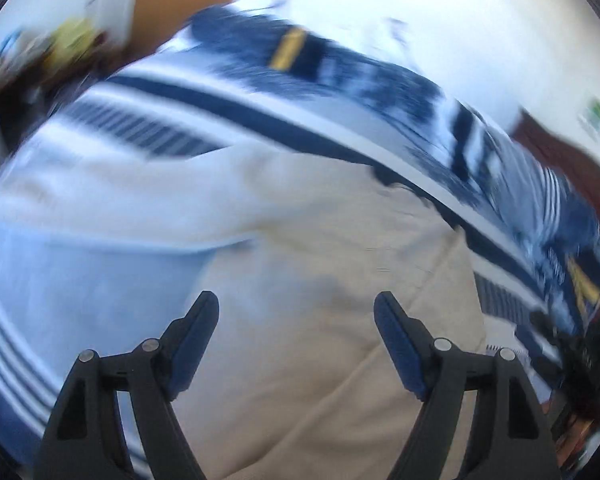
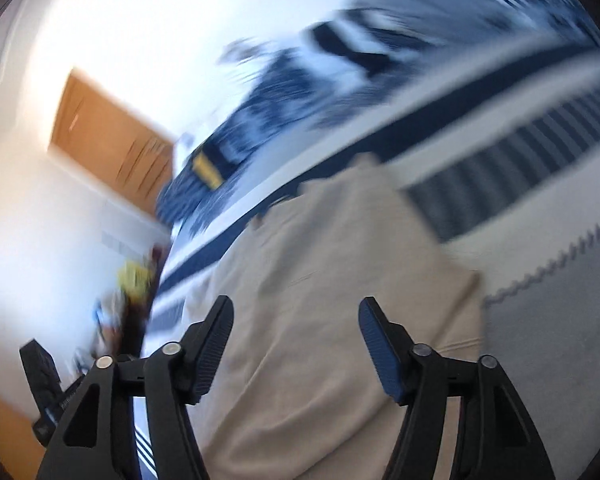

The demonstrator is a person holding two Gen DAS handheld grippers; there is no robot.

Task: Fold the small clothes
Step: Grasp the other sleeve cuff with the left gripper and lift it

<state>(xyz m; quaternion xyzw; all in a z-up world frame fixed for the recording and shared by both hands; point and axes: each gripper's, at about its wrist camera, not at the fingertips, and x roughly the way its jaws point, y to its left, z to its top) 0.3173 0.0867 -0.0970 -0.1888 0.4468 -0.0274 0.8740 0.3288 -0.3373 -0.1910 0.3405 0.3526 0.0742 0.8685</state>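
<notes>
Black fingers with blue ribbed pads fill the bottom of both wrist views. In the left wrist view the left gripper (image 1: 296, 308) stands with its jaws apart and nothing between the pads; only cloth shows in the gap behind them. In the right wrist view the right gripper (image 2: 296, 314) reads the same way: jaws apart, nothing pinched.

Behind each pair of fingers, through the centre and lower half of the frame, lies the task's thing, a beige garment (image 1: 340, 280) (image 2: 332, 280). It rests on a white and navy striped bedcover (image 1: 228, 108) (image 2: 480, 148) that runs across the upper half of both frames. The garment's top edge sits close to a broad navy band. In the right wrist view its right side ends in a fairly straight edge with a squared corner, so it looks to be lying at least partly folded, though blur keeps me from counting layers. My judgement is that it lies flat on the bed because the cover gives a broad, soft surface for folding, and that the open jaws suit either a fresh grasp or a finished one.

A tan wooden door (image 2: 112, 140) shows at the left of the right wrist view. A yellow patch (image 1: 288, 48) sits on the cover's dark band; it may be a label, but heavy motion blur leaves no writing or brand readable anywhere.
</notes>
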